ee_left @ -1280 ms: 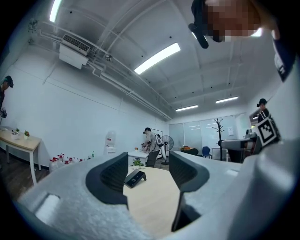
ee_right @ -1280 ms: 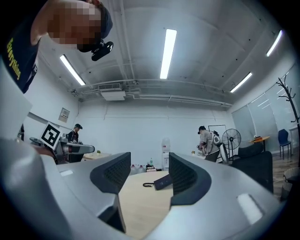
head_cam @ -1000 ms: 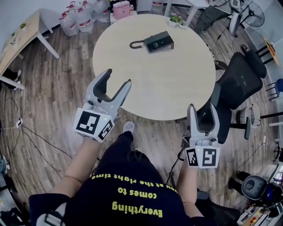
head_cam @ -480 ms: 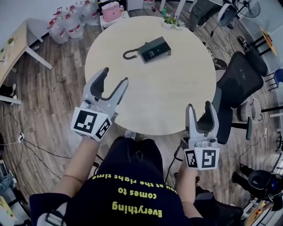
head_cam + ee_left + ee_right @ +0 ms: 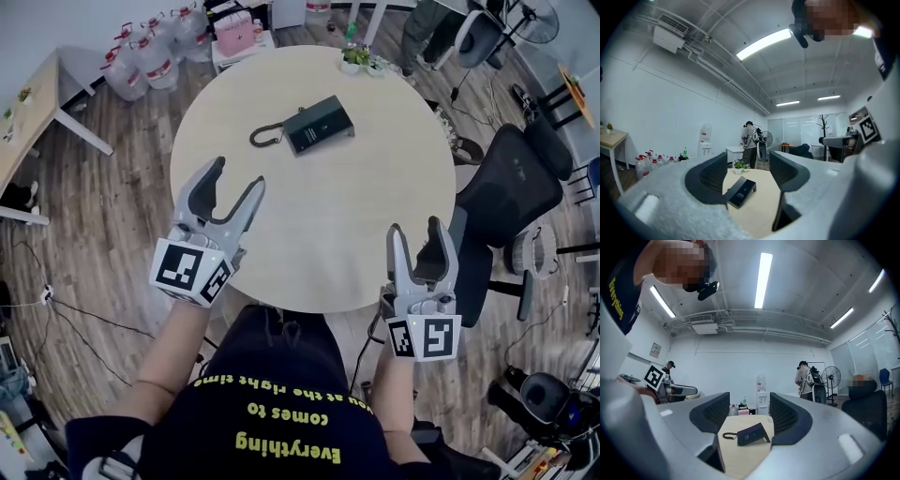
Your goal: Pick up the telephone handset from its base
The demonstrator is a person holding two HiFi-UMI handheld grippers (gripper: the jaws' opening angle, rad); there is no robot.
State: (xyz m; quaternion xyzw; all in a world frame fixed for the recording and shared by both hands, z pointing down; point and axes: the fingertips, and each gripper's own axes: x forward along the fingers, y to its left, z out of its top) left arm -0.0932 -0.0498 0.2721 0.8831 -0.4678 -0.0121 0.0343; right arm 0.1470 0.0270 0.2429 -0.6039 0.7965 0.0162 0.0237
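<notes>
A dark telephone (image 5: 319, 125) lies on the far half of a round pale table (image 5: 375, 225), its coiled cord (image 5: 263, 137) curling off its left end. The handset cannot be told apart from the base. Between the left gripper's jaws the telephone (image 5: 741, 191) shows small and far, and so does the telephone (image 5: 753, 434) between the right one's. My left gripper (image 5: 234, 181) hangs open over the table's near left edge. My right gripper (image 5: 414, 235) stands open at the near right edge. Both hold nothing.
A black office chair (image 5: 511, 178) stands close at the table's right. Small potted plants (image 5: 360, 58) sit at the table's far edge. Several water jugs (image 5: 150, 52) and a pink box (image 5: 233, 25) stand beyond, a wooden desk (image 5: 33, 103) at left. A person (image 5: 750, 140) stands far off.
The view has moved forward: the table and telephone sit nearer and lower in the picture. Both grippers now reach over the table's near edge, still open.
</notes>
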